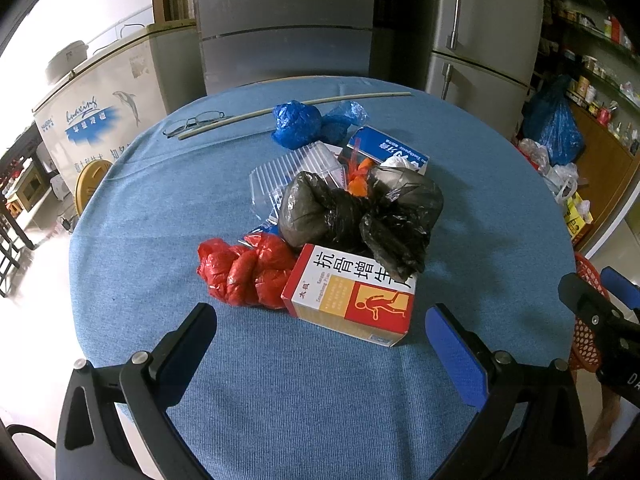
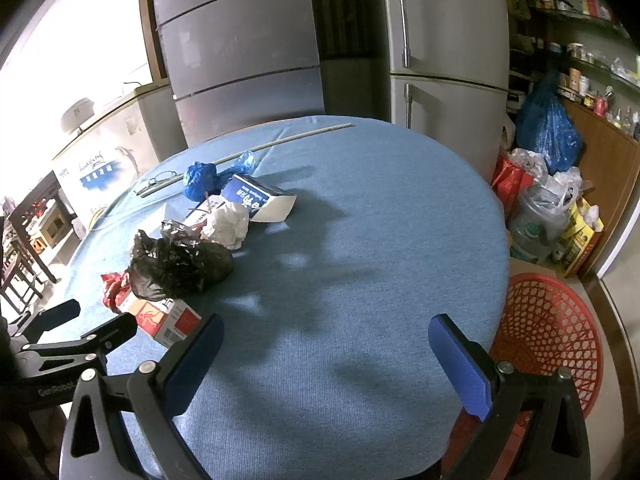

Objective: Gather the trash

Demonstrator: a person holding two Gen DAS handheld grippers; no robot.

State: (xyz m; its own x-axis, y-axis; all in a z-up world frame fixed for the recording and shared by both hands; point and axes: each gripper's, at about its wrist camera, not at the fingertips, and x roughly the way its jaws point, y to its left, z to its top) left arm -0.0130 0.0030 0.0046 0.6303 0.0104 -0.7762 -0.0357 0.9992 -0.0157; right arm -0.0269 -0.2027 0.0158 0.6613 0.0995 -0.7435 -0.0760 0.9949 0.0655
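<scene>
A pile of trash lies on the round blue table (image 1: 280,400): a red and yellow medicine box (image 1: 352,300), a red plastic bag (image 1: 244,272), a black plastic bag (image 1: 360,212), a clear plastic tray (image 1: 288,176), a blue bag (image 1: 300,124), a blue and white box (image 1: 388,152). My left gripper (image 1: 320,344) is open and empty, just short of the medicine box. My right gripper (image 2: 326,356) is open and empty over bare cloth, right of the pile; there I see the black bag (image 2: 180,264) and crumpled white paper (image 2: 228,224).
A red mesh basket (image 2: 556,340) stands on the floor at the table's right edge. Glasses (image 1: 192,124) and a long thin stick (image 1: 296,112) lie at the table's far side. Fridges stand behind, and bags and shelves at the right.
</scene>
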